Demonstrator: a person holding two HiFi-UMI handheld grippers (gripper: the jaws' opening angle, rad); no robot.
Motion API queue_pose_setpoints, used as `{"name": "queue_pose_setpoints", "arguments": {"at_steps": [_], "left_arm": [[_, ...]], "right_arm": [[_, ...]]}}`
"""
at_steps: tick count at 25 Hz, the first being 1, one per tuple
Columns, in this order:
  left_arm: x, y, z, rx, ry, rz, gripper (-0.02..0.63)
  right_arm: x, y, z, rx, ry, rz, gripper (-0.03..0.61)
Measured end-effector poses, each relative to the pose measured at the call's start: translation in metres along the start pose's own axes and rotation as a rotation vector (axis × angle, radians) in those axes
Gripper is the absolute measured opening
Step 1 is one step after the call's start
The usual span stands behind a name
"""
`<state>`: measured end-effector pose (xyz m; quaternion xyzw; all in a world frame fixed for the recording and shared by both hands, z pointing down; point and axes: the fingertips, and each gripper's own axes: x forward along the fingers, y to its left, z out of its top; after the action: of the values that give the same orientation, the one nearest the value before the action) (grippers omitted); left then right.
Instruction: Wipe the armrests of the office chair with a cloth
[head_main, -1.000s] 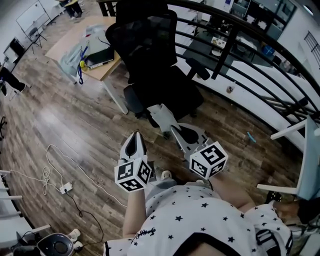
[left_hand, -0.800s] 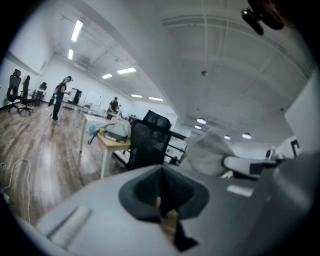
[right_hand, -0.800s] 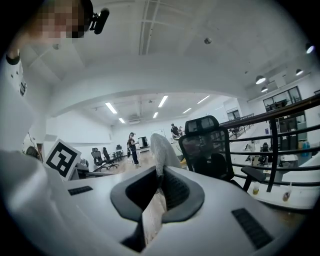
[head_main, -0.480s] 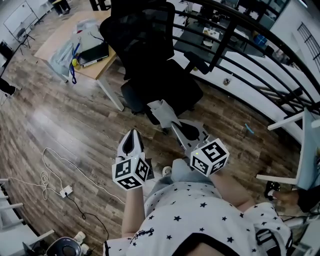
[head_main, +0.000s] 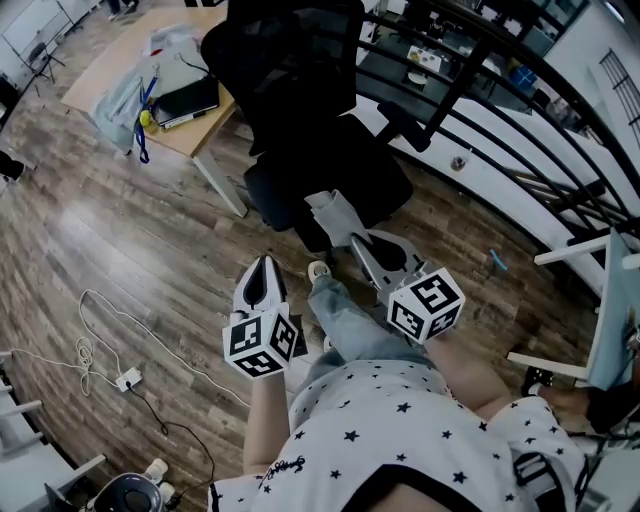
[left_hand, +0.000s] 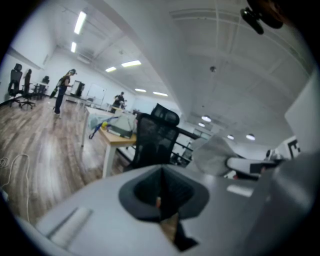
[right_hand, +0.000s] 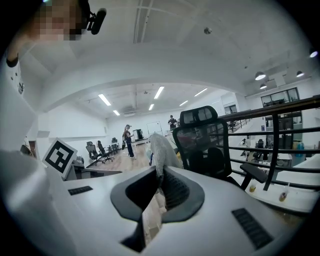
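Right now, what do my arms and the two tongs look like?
Left tongs and right tongs are pale grey pointed shells with dark ribbed pads inside. Each carries a white cube printed with black square markers. You wear a white top dotted with small black stars.

My left gripper (head_main: 265, 270) points forward over the wood floor (head_main: 120, 250), jaws together, nothing in them. My right gripper (head_main: 355, 243) carries a pale cloth (head_main: 328, 212) at its tip, in front of the black office chair (head_main: 300, 100) seat. One armrest (head_main: 405, 127) shows, well apart from the cloth. My leg (head_main: 345, 320) extends forward between both grippers.
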<state>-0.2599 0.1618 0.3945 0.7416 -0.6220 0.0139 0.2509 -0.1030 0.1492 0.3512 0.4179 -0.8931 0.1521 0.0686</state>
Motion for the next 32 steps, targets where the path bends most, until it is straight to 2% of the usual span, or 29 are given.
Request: {"name": "queue_pose_setpoints", "arguments": {"at_steps": [8,17,26,32], "left_arm": [[0.048,0.041,0.021,-0.034,-0.011,0.057,0.006],[0.104,0.074,0.043,-0.059,0.022,0.127,0.006],[0.153,0.098,0.046,-0.074,0.059,0.176,0.006],[0.174,0.120,0.032,-0.106,0.109,0.205,0.006]], "right_arm": [[0.074,-0.025,0.017,-0.040,0.027,0.045,0.028],[0.164,-0.057,0.031,-0.068,0.102,0.102,0.028],[0.254,-0.093,0.011,-0.133,0.198,0.136,0.028],[0.311,-0.100,-0.017,-0.218,0.270,0.172,0.028]]}}
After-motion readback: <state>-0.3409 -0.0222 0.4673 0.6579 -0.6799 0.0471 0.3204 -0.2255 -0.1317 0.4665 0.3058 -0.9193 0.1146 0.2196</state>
